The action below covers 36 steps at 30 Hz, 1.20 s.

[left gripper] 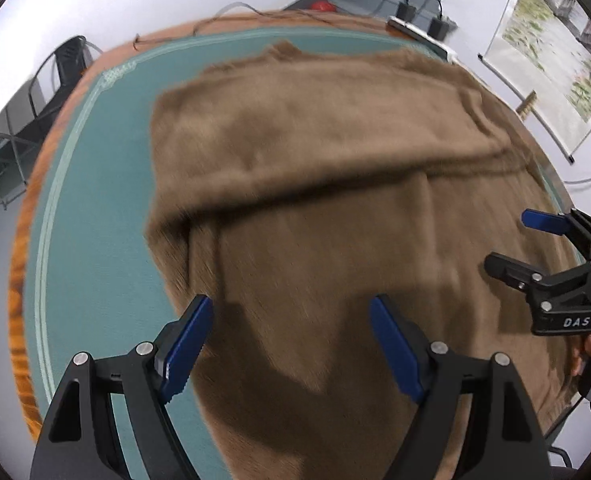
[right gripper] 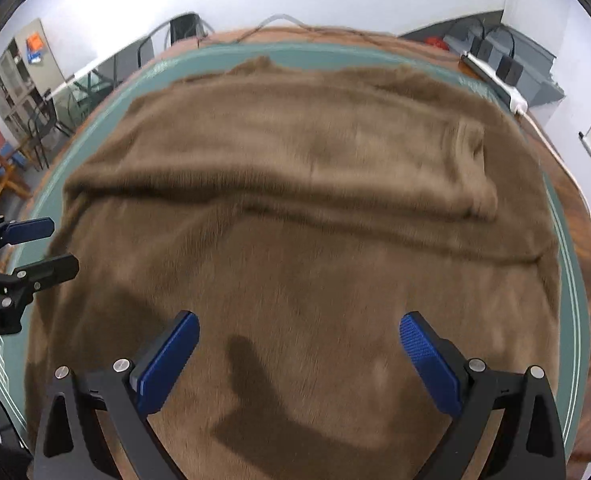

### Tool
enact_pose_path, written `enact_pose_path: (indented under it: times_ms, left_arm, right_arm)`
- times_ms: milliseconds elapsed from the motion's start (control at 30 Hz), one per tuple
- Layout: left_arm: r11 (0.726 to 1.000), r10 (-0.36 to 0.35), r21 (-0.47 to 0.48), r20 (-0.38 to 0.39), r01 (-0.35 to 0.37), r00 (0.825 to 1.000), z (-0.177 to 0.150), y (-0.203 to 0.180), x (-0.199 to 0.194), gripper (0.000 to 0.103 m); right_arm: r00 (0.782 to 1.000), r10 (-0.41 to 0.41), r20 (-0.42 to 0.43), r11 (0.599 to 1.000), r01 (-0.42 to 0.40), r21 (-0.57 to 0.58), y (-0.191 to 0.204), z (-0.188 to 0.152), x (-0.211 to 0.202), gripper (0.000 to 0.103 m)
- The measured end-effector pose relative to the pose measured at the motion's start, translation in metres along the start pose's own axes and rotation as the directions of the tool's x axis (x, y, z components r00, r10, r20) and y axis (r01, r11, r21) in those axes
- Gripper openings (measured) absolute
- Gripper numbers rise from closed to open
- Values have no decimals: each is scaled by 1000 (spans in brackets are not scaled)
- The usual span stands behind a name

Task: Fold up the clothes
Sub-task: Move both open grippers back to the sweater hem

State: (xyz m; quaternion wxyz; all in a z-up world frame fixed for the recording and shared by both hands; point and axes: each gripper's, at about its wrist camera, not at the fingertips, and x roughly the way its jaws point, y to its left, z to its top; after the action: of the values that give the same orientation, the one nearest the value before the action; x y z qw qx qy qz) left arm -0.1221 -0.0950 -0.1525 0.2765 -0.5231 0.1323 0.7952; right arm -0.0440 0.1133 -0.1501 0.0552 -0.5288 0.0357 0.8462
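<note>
A brown, fuzzy garment (right gripper: 295, 208) lies spread over the teal mat — covering most of it, reaching close to the right edge. One thick fold runs across its middle; the far portion lies doubled over the near one.

We see a wooden counter (left gripper: 23, 240) covered by a teal mat (left gripper: 95, 208) with pale border lines. A brown fuzzy garment (right gripper: 295, 208) lies spread across the mat, one layer folded over across its far half. At the counter's far right edge rests a white power strip (right gripper: 495, 80), with thin cables (left gripper: 231, 16) trailing along the far edge.
</note>
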Motion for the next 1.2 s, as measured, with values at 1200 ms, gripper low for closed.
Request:
enact_pose_path:
  times_ms: [1200]
  left_arm:
    - [984, 138, -119, 22, -134, 990, -153, -19, -73, 67]
  right_arm:
    - [1000, 7, 24, 1000, -7, 16, -57, -140, -88, 102]
